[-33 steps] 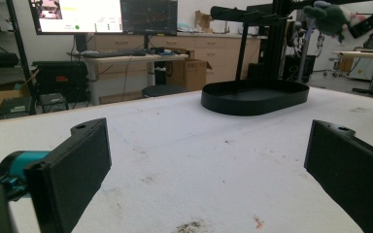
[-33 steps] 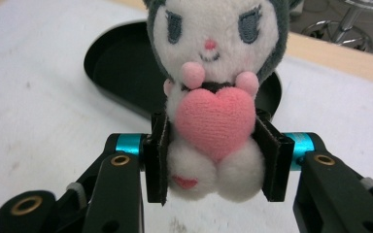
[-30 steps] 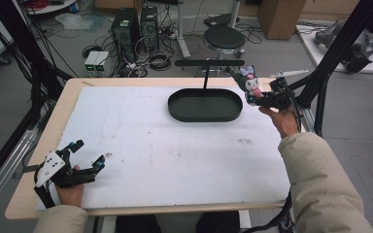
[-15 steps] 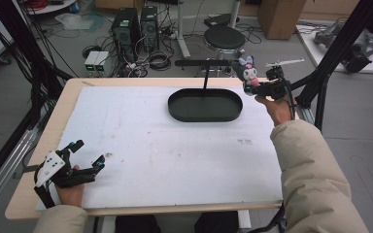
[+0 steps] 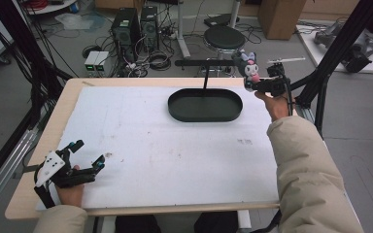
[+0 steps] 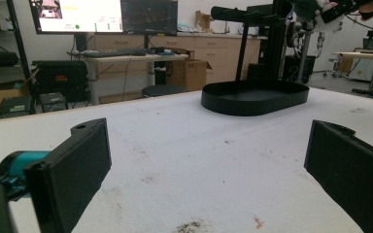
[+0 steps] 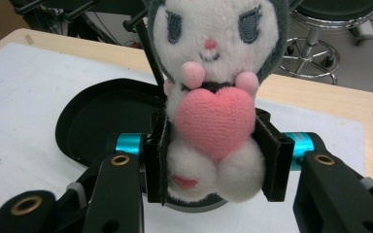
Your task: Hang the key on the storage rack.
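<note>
We hold the white-and-grey plush doll with a pink heart (image 7: 212, 111) clenched at its soft belly between the jaws of our right gripper (image 5: 261, 83), above the black oval tray (image 5: 205, 105), so it could slip out, while our left gripper (image 5: 80, 167) rests released.
</note>
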